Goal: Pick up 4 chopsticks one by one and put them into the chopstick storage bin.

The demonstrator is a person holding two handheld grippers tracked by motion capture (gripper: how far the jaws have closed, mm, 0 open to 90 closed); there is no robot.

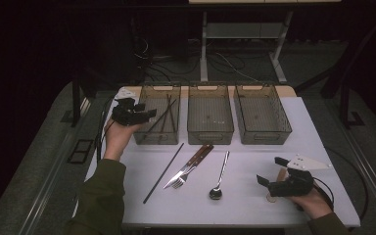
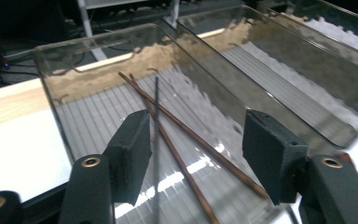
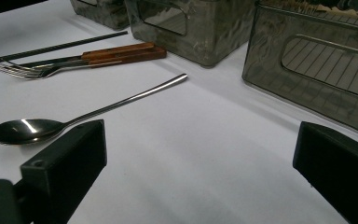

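Left gripper (image 2: 193, 158): jaws apart, nothing between the pads, above the left bin (image 1: 158, 120), where the chopsticks (image 2: 186, 140) lie (apparently three). Right gripper (image 3: 200, 186): open, empty, resting near the spoon (image 3: 74, 119). Risk: lowering the left jaws could snag the bin wall or disturb the sticks.

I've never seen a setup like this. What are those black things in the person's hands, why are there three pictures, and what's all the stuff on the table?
A person sits at a white table holding a hand-held clamp with two black jaws in each hand: the left gripper and the right gripper. One picture looks down from above. The other two come from small cameras riding on each gripper, looking out between its jaws.

At the back stand three see-through bins. The left bin holds chopsticks; the left gripper hovers over it, jaws open, holding nothing. The middle bin and right bin look empty.

On the table lie a dark chopstick, a fork, a knife and a spoon. The right gripper waits open near the spoon.
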